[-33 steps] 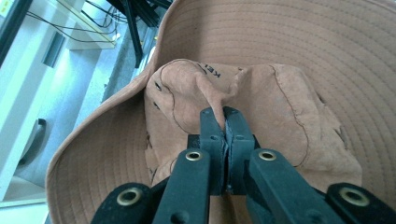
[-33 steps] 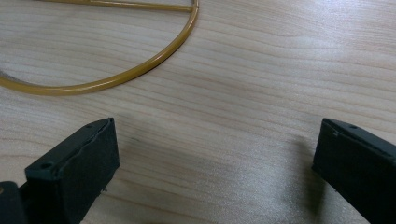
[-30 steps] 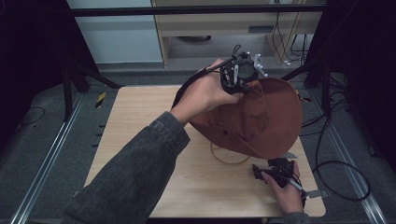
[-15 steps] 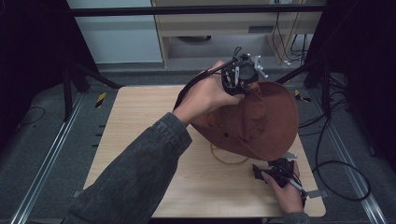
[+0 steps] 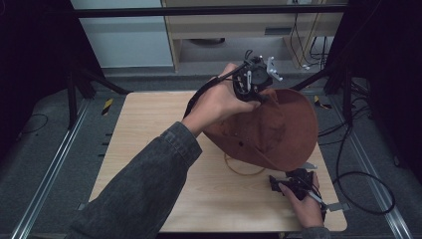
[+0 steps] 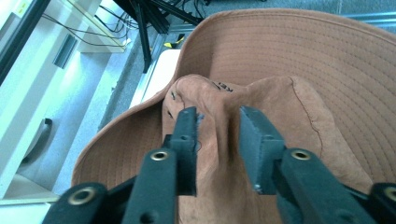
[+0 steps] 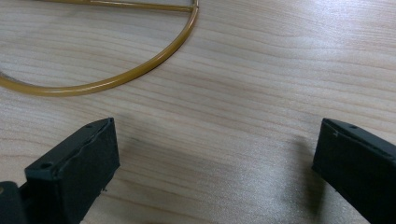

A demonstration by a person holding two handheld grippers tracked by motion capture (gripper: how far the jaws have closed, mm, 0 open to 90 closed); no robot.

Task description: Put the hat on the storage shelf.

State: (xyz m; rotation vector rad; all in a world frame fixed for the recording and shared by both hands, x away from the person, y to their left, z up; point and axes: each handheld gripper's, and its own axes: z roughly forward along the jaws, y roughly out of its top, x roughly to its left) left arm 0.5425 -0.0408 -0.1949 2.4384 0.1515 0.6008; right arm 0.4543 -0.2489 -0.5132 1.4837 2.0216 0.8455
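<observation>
A rust-brown colour is being shown by the hat (image 5: 278, 130), with rows of stitching seen on its brim. Pale wood grain is being shown by the bench (image 5: 149, 129). The thin cord (image 7: 135, 70) is being seen as yellow-amber. Both claws are being seen as black, the sleeve (image 5: 144, 189) as dark grey.
</observation>
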